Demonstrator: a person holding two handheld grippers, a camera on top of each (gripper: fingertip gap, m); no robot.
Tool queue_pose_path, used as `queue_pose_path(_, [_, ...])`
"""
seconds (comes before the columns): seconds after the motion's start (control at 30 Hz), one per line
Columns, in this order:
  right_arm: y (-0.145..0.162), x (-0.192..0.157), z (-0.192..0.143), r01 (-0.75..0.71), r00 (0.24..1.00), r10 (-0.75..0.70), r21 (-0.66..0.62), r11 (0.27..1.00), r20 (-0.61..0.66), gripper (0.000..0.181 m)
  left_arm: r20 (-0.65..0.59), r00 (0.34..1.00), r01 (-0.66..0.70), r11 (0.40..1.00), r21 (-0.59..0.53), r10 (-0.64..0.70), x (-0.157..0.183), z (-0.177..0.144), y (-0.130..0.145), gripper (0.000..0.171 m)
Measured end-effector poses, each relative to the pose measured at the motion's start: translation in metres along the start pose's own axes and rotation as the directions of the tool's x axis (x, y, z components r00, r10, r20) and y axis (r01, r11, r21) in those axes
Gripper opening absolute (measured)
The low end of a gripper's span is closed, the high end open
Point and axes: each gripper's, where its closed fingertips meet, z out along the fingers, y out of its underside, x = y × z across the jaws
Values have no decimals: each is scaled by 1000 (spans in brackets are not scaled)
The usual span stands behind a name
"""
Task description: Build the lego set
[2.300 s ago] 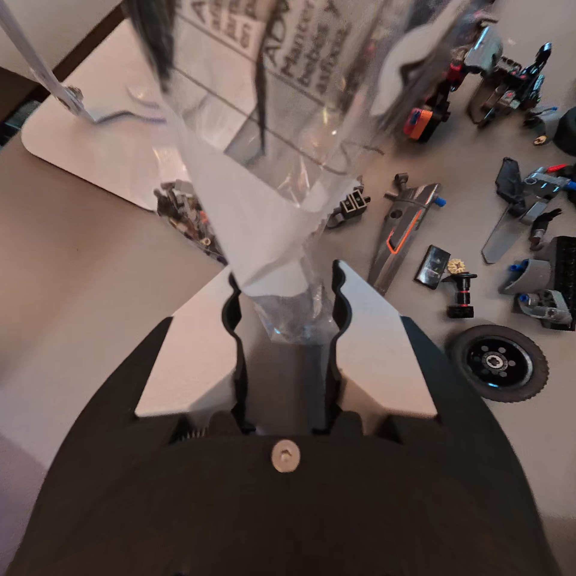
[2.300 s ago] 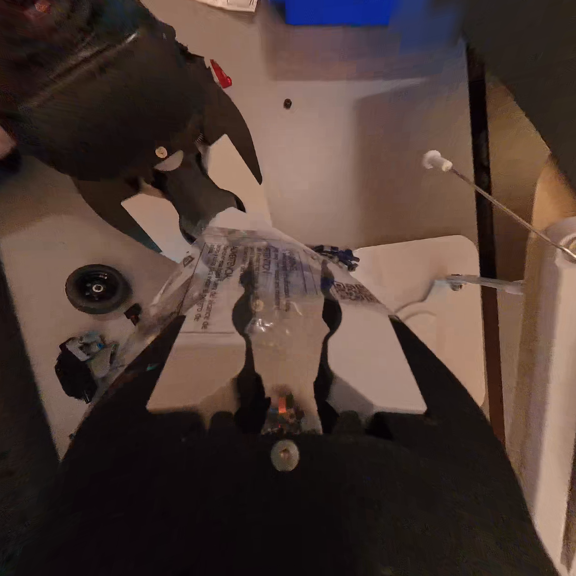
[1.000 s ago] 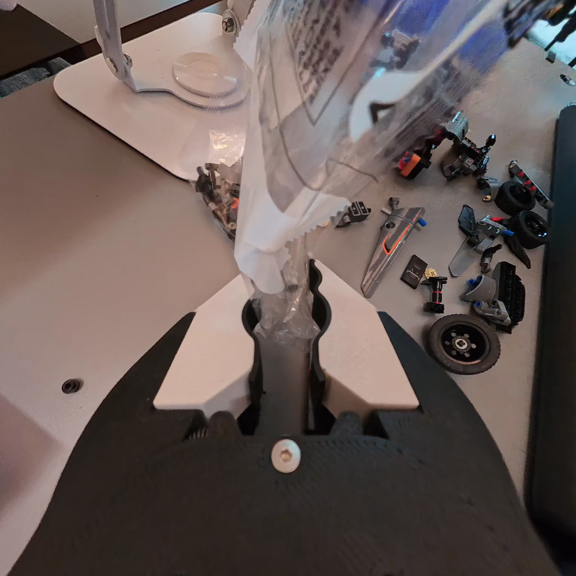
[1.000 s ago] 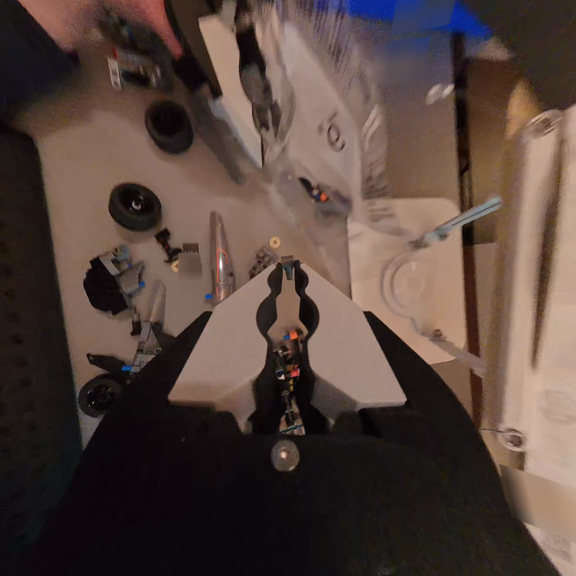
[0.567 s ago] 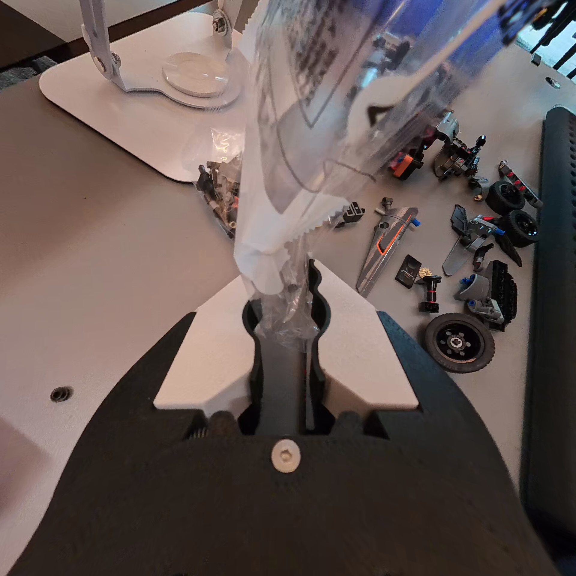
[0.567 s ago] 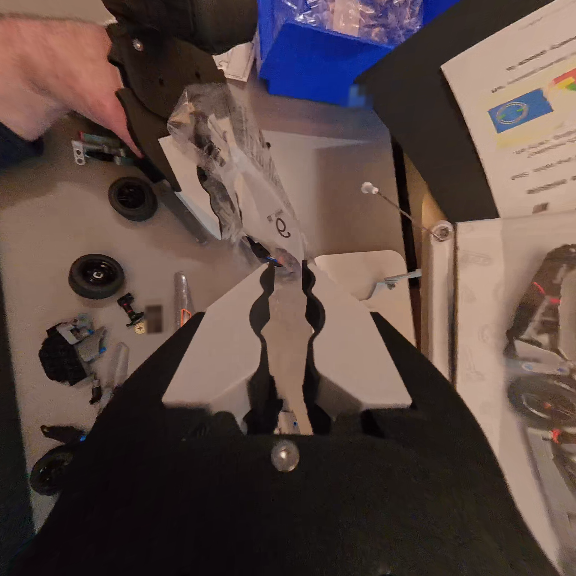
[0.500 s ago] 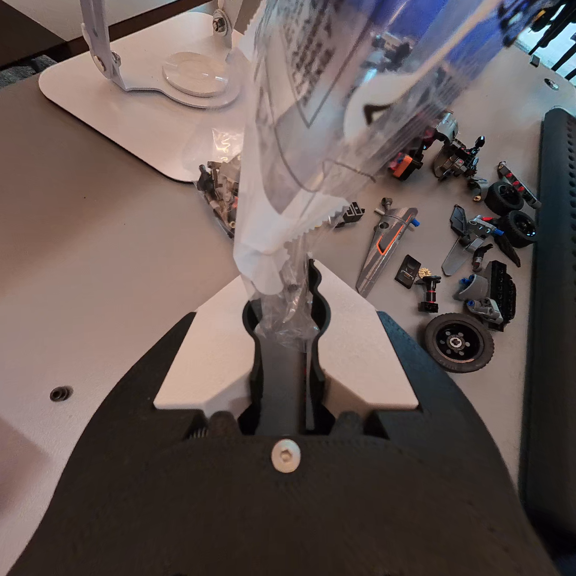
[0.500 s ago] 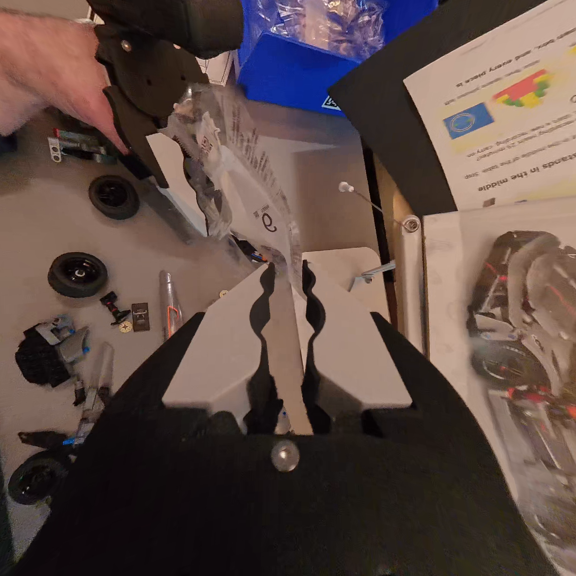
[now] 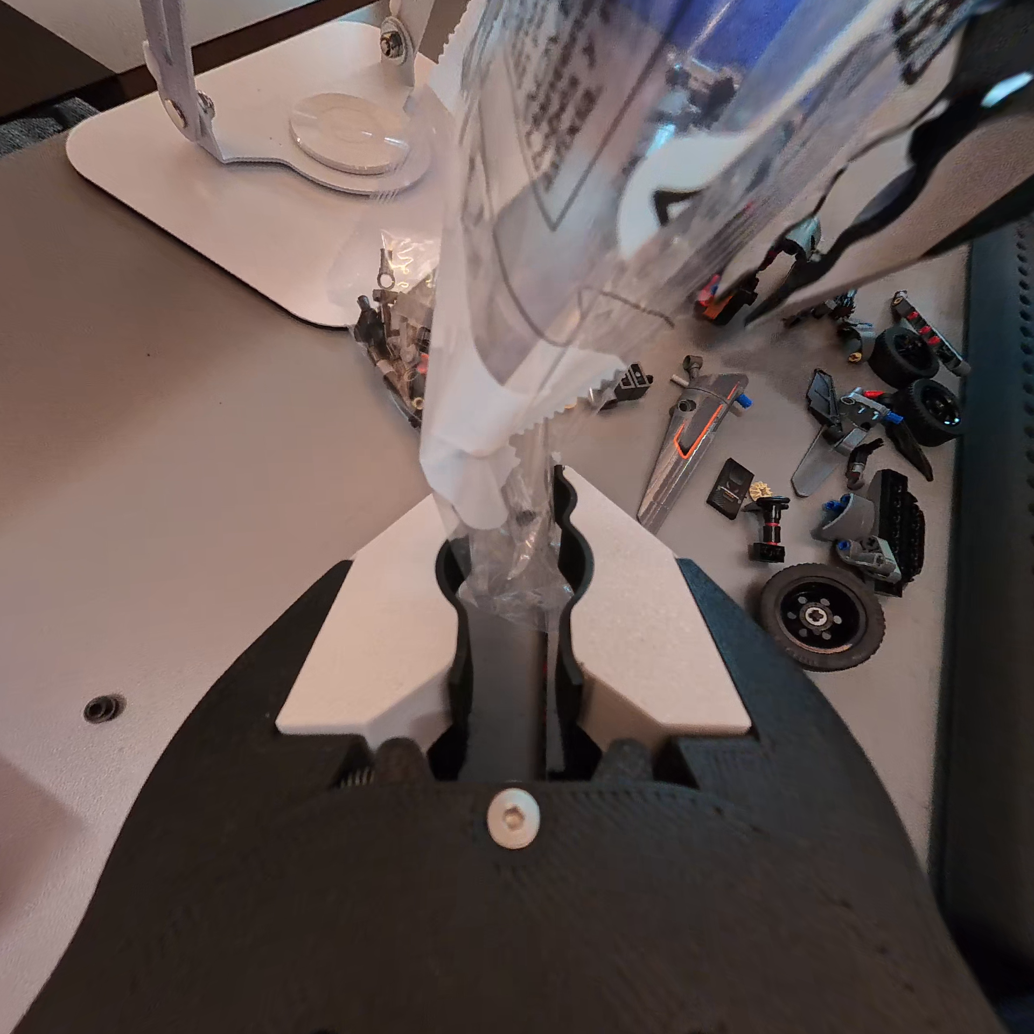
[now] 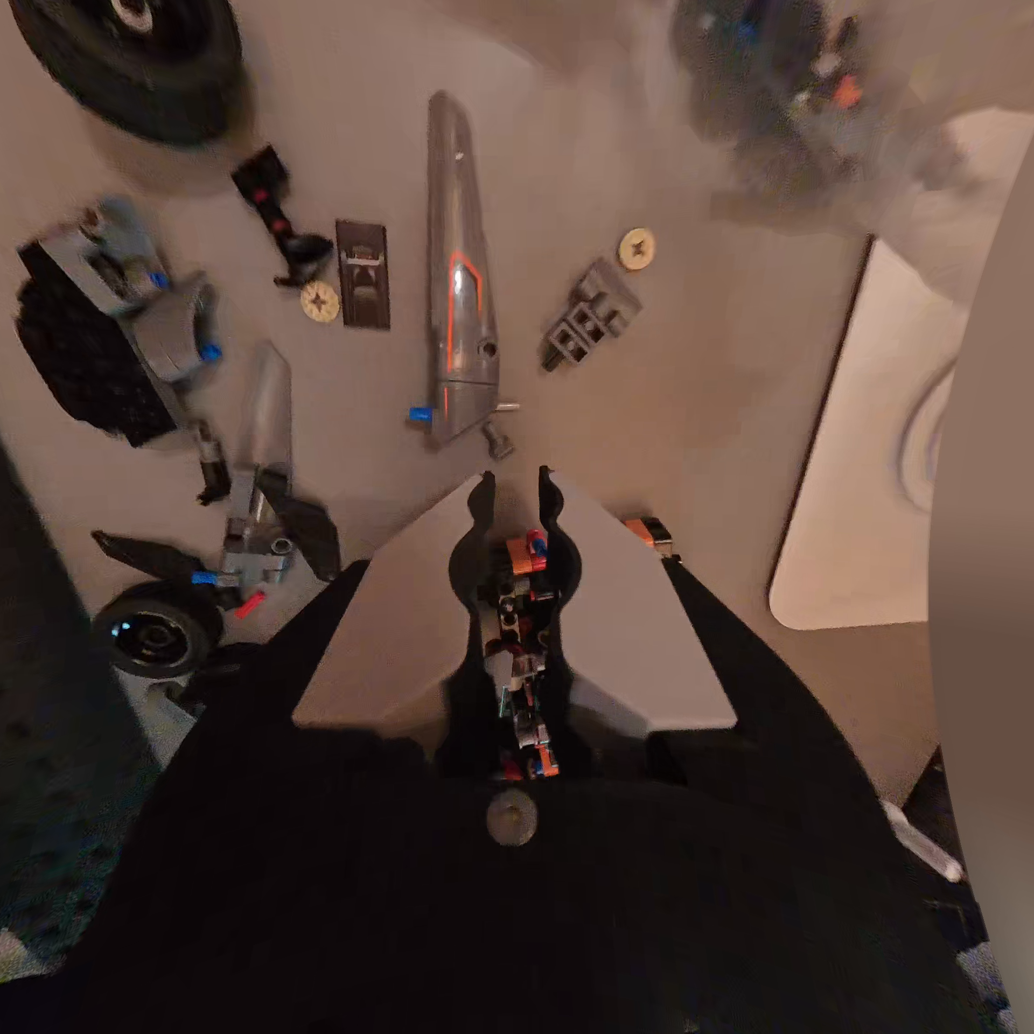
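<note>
Two blurred views, plastic bag [image 9: 559, 235] cropped, contents perhaps bricks.

Clear printed plastic bag [image 9: 559, 224] pinched in left gripper [image 9: 517, 506], rising above table [image 9: 168, 447]. Behind bag: small clear bag of tiny dark parts [image 9: 394, 341] at edge of white rounded stand base [image 9: 224, 184]. Right of bag: long grey tapered panel with orange stripe [image 9: 691, 442]; farther right, small black flat tile [image 9: 732, 496], black rubber wheel [image 9: 819, 615] nearest. In right wrist view, right gripper [image 10: 517, 475] above partly built model [image 10: 523, 643], panel just ahead, grey pin connector block [image 10: 590, 316] to its right.
</note>
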Motion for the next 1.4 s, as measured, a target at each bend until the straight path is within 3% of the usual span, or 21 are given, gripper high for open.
queue_pose_path(0.13, [-5,-8,16,99,993,-102,51,994,51,12,0,1000,0,1000,1,0,0,0,0,24])
queue_pose_path(0.43, [0,-8,26,119,990,-120,23,993,67,5,2,1000,0,1000,-3,0,-1,-1,1,23])
queue_pose_path(0.5, [3,3,12,103,995,-103,9,995,16,6,1,1000,0,1000,-3,0,-1,-1,1,23])
queue_pose_path(0.6, [-18,9,-31,101,995,-101,140,985,-10,6,-2,1000,0,1000,-5,0,-1,0,1,23])
queue_pose_path(0.77, [-36,33,-66,125,987,-105,169,978,-124,5,-5,1000,3,1000,-1,-3,-1,0,1,23])
queue_pose_path(0.93, [-83,73,-128,122,962,-14,386,914,-272,6,-7,1000,-3,1000,-6,2,0,0,1,23])
queue_pose_path(1.2, [-102,98,-105,86,961,-2,292,953,-276,13,-16,1000,2,1000,-6,-2,1,0,1,23])
queue_pose_path(1.3, [-100,96,-112,77,960,17,320,944,-279,20,-21,1000,2,1000,-6,-2,1,0,1,23])
queue_pose_path(1.4, [-98,83,-133,100,950,25,377,921,-312,15,-22,1000,2,1000,-7,-2,2,0,1,23])
